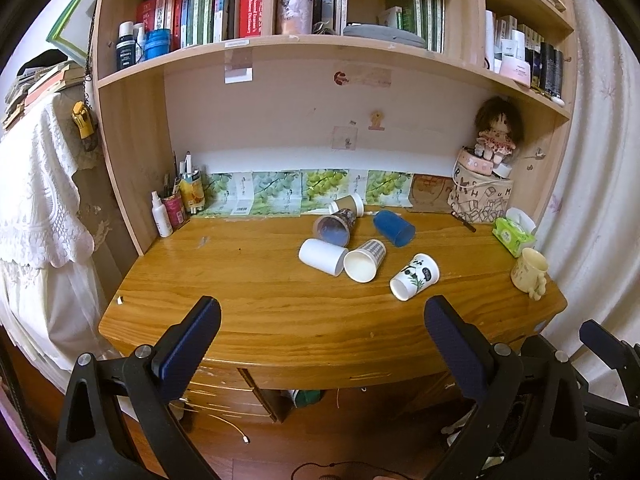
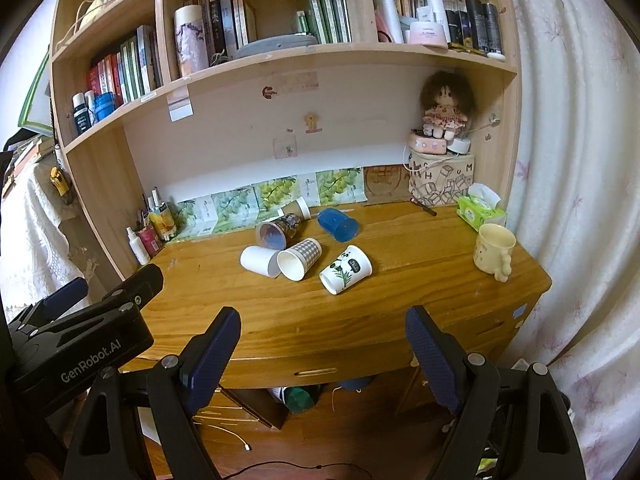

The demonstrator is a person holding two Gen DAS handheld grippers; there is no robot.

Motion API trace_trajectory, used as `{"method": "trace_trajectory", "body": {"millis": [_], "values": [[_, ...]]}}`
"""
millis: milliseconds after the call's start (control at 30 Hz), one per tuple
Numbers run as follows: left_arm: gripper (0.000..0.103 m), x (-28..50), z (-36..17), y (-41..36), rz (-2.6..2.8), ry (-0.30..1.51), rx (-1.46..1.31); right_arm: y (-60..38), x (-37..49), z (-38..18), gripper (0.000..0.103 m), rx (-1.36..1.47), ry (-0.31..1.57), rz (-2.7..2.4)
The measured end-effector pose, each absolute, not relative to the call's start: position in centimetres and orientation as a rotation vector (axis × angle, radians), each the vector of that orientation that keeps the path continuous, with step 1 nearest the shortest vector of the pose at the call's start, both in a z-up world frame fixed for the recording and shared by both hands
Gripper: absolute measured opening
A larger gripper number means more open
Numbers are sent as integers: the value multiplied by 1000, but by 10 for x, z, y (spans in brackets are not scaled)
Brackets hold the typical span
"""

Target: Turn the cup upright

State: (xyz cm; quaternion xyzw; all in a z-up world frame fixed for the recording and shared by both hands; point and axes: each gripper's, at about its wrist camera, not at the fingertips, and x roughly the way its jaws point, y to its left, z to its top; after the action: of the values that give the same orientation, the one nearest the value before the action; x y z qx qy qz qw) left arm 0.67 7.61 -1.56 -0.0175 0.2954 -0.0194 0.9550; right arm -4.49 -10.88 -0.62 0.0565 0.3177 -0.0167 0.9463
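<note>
Wooden shelving (image 1: 280,46) rises over everything we see, packed with books, bottles and jars whose spine lettering is too small for us to read. Below it stretches the bench (image 1: 248,292), its honey-coloured top carrying six cups lying on their sides near the middle. Against the right rear corner stands a printed box (image 2: 442,182) showing the scattered letters H, U and M, with a rag doll (image 2: 444,106) seated above it. Our left tool (image 1: 322,322) hovers short of the bench's near edge, its pads spread wide with nothing between them; in the right wrist view its body reads "GenRobot.AI". Our right tool (image 2: 322,332) hangs likewise off the front edge, jaws wide apart and empty. Among the cups, the blue cup (image 1: 394,229) lies farthest right at the back, the patterned dark cup (image 1: 336,226) and brown sleeved cup (image 1: 348,203) touch behind, the plain white cup (image 1: 322,256) and checked cup (image 1: 365,260) lie mouth to mouth in front. Nearest us, apart from the rest, lies the panda cup (image 1: 415,276), mouth toward the front left. Standing upright at the right edge are a cream mug (image 1: 529,270) and a green tissue pack (image 1: 513,235).
</note>
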Motion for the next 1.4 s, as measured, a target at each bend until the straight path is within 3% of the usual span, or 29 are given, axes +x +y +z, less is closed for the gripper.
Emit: {"method": "trace_trajectory", "body": {"millis": [800, 1400], "values": [[102, 53, -42, 108, -10, 758, -137, -75, 0, -18, 85, 38, 745, 17], [102, 152, -39, 100, 152, 779, -185, -83, 131, -23, 85, -34, 789, 239]]}}
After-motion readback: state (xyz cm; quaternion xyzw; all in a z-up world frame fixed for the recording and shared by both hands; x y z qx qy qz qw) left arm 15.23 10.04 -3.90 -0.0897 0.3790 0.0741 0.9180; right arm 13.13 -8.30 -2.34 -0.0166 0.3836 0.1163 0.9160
